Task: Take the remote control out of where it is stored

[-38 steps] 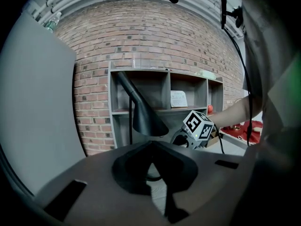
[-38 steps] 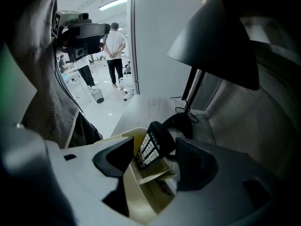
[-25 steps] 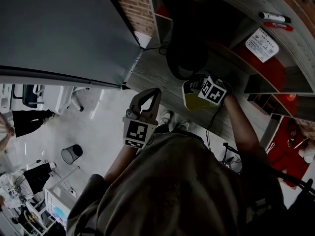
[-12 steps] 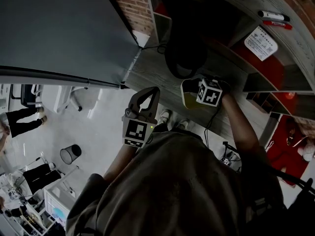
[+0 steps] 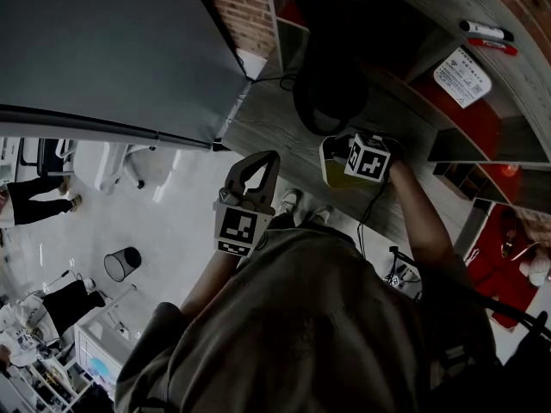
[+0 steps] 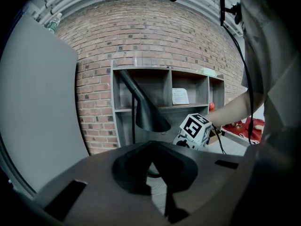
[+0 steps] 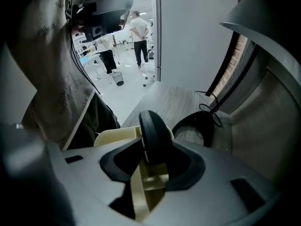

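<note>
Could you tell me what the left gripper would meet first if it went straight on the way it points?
Most likely the black lamp, which stands on the desk straight beyond the tips of the left gripper; depth is unclear.

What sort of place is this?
Probably an office or workshop: a wood-grain desk against a brick wall, cubby shelves with a black lamp in front, and an open floor beyond with a waste bin and people standing.

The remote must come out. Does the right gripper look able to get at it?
Likely yes: the remote control stands exposed in its holder; the right gripper has just been closing its jaws around it.
</note>
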`<state>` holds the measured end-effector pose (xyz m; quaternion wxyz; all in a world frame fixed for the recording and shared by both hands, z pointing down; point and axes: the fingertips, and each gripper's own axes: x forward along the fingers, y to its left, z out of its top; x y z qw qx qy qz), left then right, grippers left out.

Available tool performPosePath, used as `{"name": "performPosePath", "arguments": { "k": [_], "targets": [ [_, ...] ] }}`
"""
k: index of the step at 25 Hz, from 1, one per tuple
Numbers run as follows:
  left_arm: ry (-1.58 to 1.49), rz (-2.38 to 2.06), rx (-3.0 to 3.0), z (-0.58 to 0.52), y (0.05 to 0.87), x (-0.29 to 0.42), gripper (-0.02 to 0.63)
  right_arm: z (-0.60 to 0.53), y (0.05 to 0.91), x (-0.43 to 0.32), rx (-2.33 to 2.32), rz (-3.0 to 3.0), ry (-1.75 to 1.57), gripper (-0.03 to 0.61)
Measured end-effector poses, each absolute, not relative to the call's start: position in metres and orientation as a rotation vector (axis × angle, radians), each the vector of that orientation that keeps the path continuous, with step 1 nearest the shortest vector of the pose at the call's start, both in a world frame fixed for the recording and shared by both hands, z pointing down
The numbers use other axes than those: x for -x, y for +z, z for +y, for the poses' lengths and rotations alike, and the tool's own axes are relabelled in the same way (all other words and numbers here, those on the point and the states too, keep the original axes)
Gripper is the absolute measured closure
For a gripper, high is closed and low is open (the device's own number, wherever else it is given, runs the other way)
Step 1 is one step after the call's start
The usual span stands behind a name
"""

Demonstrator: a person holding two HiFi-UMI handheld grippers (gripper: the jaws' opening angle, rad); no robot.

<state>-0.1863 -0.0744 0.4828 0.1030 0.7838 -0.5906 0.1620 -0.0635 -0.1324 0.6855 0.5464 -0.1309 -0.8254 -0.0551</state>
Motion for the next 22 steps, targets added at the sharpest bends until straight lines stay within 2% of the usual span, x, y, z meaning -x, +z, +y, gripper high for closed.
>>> {"name": "performPosePath", "arguments": {
  "k": [6, 22],
  "targets": [
    [0.471, -1.744, -2.320, -0.075, 0.481, 0.185, 0.603, -0.132, 0.686, 0.068, 0.317, -1.964, -0.130, 0.454],
    [0.477, -1.731, -2.339, -0.070, 0.483, 0.179, 0.603, -0.136, 0.682, 0.057, 0.172, -1.987, -0.053, 0.462]
  ]
}}
